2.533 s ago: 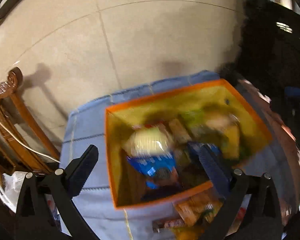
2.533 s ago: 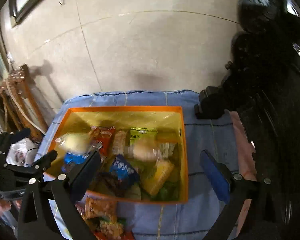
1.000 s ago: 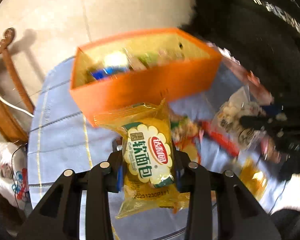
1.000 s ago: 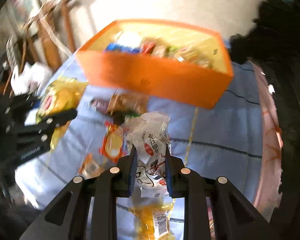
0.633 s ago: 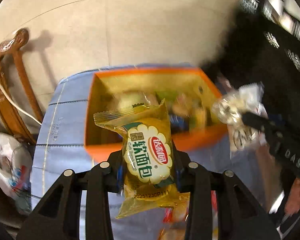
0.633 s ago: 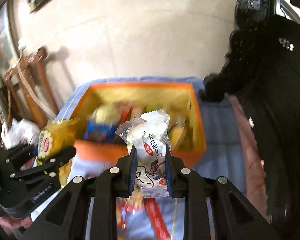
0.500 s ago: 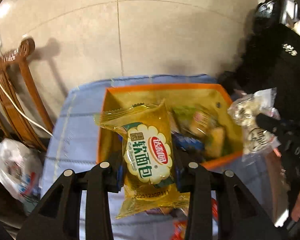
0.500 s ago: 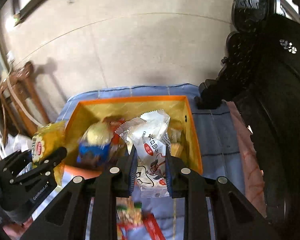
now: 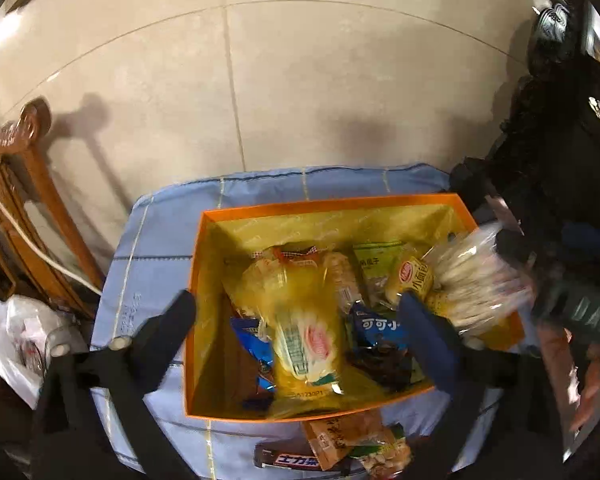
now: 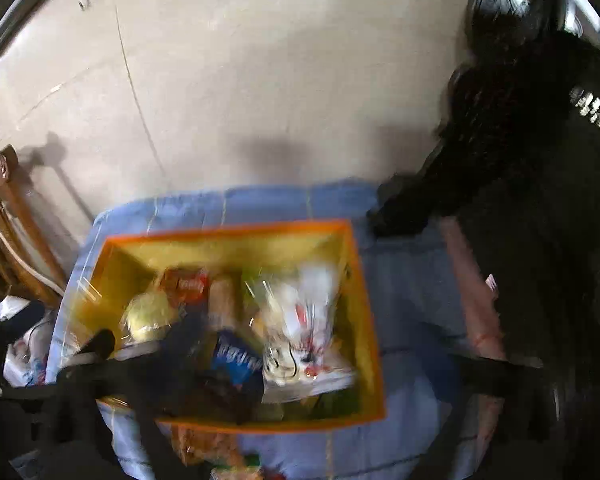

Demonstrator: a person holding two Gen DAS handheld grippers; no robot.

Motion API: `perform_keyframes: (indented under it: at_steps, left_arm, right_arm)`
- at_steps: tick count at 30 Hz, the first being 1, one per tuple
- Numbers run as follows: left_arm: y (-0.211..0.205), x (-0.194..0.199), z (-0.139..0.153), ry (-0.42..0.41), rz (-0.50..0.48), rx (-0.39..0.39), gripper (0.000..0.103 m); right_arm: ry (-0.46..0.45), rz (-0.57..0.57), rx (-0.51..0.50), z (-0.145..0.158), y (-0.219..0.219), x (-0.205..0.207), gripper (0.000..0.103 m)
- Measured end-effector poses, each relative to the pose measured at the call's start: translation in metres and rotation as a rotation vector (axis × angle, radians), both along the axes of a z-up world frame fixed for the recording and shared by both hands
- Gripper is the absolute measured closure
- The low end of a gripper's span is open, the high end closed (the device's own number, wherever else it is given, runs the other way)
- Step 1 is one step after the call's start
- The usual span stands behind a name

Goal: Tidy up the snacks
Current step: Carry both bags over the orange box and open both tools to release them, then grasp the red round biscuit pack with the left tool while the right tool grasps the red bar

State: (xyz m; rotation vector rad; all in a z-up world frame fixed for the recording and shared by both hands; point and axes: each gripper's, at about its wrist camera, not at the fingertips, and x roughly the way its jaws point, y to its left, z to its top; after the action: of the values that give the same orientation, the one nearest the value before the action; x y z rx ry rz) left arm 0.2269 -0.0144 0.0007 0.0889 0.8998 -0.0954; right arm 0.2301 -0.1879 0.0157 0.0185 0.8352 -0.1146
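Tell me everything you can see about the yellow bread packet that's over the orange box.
The yellow bread packet is a glossy, see-through yellow plastic wrapper with a white scalloped label bearing green characters and a red oval logo, and a printed code near its lower end. It looks puffy and sealed. It lies lengthwise between the spread fingers of the left hand-held gripper, which do not touch it, inside the outline of the orange box and over other snacks there. It is slightly blurred, so whether it is falling or already resting is unclear.
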Motion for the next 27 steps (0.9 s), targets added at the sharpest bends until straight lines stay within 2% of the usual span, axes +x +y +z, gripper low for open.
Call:
perform_keyframes:
  at_steps: [2,7,9,11,13,17,19,23,24,25,26,27]
  left_arm:
    - [-0.006,-0.003,-0.001,-0.015,-0.024,0.034,0.004]
    - [-0.001,-0.023,-0.002,-0.011,-0.051,-0.031,0.004]
    - [0.001,-0.047,-0.01,-0.018,-0.057,-0.012,0.004]
    - [0.004,-0.08,-0.022,-0.02,-0.074,-0.02,0.004]
    - [0.006,-0.114,-0.043,-0.002,-0.084,-0.041,0.004]
    - [0.002,-0.157,-0.105,0.101,-0.119,-0.073,0.004]
    - [0.001,-0.167,-0.139,0.175,-0.118,-0.082,0.004]
    - [-0.008,-0.169,-0.16,0.189,-0.12,-0.123,0.004]
    - [-0.013,-0.168,-0.161,0.18,-0.135,-0.118,0.004]
    - [-0.018,-0.167,-0.162,0.166,-0.134,-0.081,0.004]
    - [-0.026,-0.164,-0.166,0.154,-0.145,-0.035,0.004]
    - [-0.031,-0.164,-0.167,0.147,-0.162,-0.028,0.004]
  right_arm:
    - [0.002,-0.006,0.01,0.004,-0.004,-0.002,0.004]
    - [0.006,0.053,0.027,0.009,-0.008,-0.032,0.004]
    - [0.012,0.082,0.054,0.002,-0.012,-0.055,0.004]
    - [0.022,0.132,0.111,-0.013,-0.017,-0.084,0.004]
    - [0.077,0.147,0.096,-0.039,-0.02,-0.107,0.004]
    - [0.284,0.135,0.031,-0.116,-0.017,-0.138,0.004]
    - [0.326,0.148,0.063,-0.14,-0.015,-0.146,0.004]
    - [0.385,0.167,0.086,-0.177,-0.006,-0.147,0.004]
    - [0.392,0.171,0.089,-0.182,-0.005,-0.146,0.004]
    - [0.398,0.159,0.075,-0.187,-0.004,-0.145,0.009]
    - [0.408,0.139,0.068,-0.191,-0.007,-0.143,0.009]
    - [0.413,0.125,0.081,-0.195,-0.01,-0.141,0.009]
